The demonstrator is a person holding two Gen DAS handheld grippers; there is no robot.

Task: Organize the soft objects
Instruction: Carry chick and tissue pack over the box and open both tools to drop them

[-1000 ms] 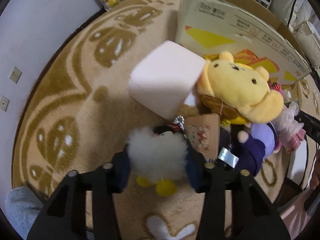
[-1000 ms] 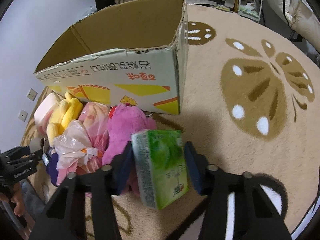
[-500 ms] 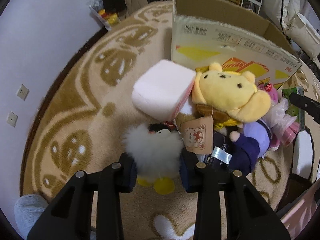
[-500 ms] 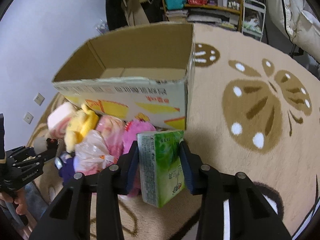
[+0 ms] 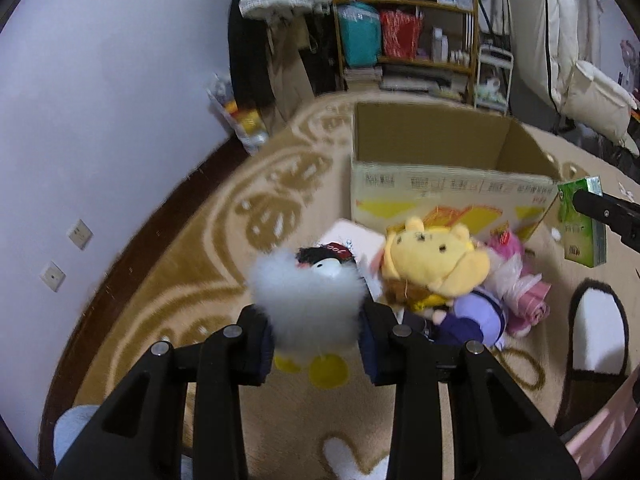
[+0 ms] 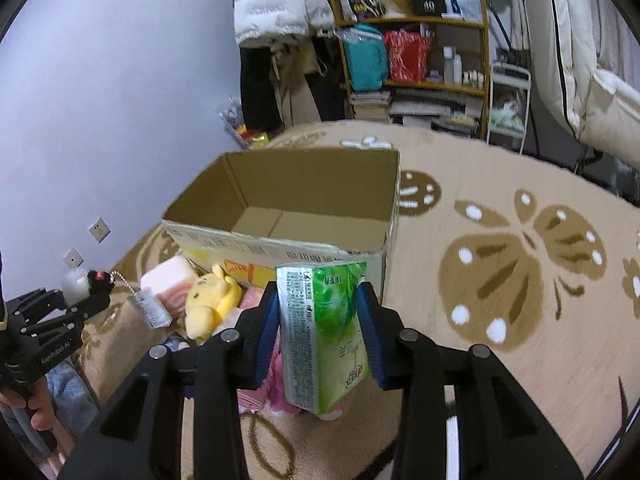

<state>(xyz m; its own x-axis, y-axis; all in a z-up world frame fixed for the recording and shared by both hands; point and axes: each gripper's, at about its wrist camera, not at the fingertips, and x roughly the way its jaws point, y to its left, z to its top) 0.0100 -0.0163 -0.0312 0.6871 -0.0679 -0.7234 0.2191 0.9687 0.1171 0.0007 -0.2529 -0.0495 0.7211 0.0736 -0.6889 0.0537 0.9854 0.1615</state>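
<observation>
Plush toys crowd the beige patterned rug (image 6: 500, 380) in front of an open cardboard box (image 6: 312, 184), whose long printed side faces the pile. The left gripper (image 5: 318, 340) is clamped on a fluffy white toy (image 5: 308, 300), held above the rug; its black-capped head points up and away toward the box, yellow feet hanging below the fingers (image 5: 256, 344). A tag on a bead chain dangles from it in the right wrist view. The right gripper (image 6: 318, 332) squeezes a green tissue pack (image 6: 324, 332), held upright with its long axis vertical, near the box's near right corner and above the heap. On the rug, a yellow bear (image 5: 436, 264) lies against the box's front wall, just beside a pink-and-white cube (image 6: 170, 282) on its left; a purple plush (image 5: 476, 316) and a pink plush in clear wrapping (image 5: 520, 280) lie touching it on the right. A slipper (image 5: 596, 336) sits farther right. Behind the box stand a cluttered wooden shelf (image 6: 416, 40), hanging coats (image 6: 276, 4) and a lilac wall (image 5: 100, 80) with sockets.
</observation>
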